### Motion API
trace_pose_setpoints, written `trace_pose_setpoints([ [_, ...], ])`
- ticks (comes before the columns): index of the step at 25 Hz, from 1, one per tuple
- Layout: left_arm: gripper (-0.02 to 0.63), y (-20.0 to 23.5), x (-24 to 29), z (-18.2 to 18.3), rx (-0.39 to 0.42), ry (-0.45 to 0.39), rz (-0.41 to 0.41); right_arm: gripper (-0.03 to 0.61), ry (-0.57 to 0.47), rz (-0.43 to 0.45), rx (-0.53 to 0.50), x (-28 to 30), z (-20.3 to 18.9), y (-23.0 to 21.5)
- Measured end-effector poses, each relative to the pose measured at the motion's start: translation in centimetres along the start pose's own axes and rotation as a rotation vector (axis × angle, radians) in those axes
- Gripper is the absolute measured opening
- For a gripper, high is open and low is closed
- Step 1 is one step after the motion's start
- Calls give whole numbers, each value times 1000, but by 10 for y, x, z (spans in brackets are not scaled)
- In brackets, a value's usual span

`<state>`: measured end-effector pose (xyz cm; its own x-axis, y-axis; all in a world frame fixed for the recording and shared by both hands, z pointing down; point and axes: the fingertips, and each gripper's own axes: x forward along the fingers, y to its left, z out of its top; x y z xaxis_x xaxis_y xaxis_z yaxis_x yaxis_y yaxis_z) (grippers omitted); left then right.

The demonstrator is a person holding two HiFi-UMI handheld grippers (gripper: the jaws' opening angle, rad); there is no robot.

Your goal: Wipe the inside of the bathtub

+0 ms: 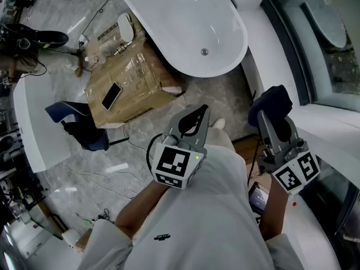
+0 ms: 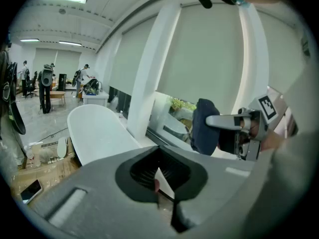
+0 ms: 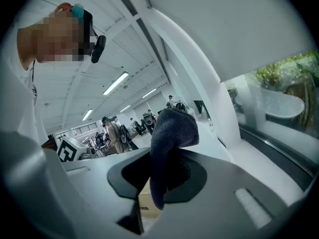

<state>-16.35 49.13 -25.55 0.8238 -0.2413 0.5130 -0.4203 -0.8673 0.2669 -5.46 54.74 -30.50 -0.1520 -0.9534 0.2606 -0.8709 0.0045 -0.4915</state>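
Observation:
The white bathtub (image 1: 185,21) stands ahead of me on the marble floor, its drain (image 1: 204,52) near the close end; the left gripper view shows the bathtub (image 2: 97,131) at lower left. My left gripper (image 1: 198,116) is held up in front of my chest, short of the tub, jaws shut with nothing in them (image 2: 159,185). My right gripper (image 1: 264,116) is raised at the right, shut on a dark blue cloth (image 1: 273,100). That cloth (image 3: 172,131) bunches above the jaws and hangs down between them; it also appears as a dark cloth (image 2: 204,126) in the left gripper view.
A cardboard box (image 1: 135,75) with a phone (image 1: 111,95) on it stands left of the tub. A blue chair (image 1: 79,125) and a white curved table (image 1: 28,122) are further left, with cables on the floor. A white ledge and window (image 1: 332,117) run along the right.

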Motion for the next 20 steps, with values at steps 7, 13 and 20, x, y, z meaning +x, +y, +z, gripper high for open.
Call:
trace_pose_setpoints([
  [7, -2, -46, 1, -38, 23, 50, -16, 46, -7, 0, 91, -40, -40, -4],
  [13, -2, -52, -22, -49, 82, 53, -75, 46, -72, -69, 92, -65, -61, 15],
  [20, -2, -26, -75, -63, 146, 45, -191, 46, -93, -181, 105, -45, -91, 73],
])
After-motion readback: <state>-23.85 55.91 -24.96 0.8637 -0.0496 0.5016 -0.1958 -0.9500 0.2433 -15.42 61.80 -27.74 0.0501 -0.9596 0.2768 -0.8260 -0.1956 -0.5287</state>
